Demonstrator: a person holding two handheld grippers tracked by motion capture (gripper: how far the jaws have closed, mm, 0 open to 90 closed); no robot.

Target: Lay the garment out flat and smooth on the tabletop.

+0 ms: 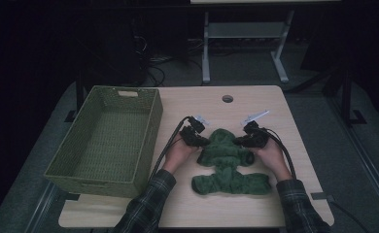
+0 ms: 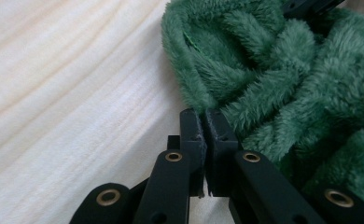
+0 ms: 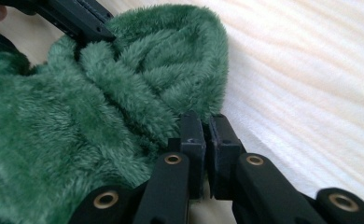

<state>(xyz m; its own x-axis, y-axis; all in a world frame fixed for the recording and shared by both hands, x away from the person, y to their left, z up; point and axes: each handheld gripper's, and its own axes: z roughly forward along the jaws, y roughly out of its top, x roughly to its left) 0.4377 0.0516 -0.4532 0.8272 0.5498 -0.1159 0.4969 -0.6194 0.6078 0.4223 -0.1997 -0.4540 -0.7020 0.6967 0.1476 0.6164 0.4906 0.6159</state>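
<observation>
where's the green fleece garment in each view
High view: green fleece garment lies centre, between both hands, right of the basket.
Left gripper view: upper right, at the jaw tips.
Right gripper view: left and centre.
Shared landmark: the pale wooden table.

No text, label, brand, number or sign can be read in any of the views (the high view is dim, and its surfaces are too small to show any print).
</observation>
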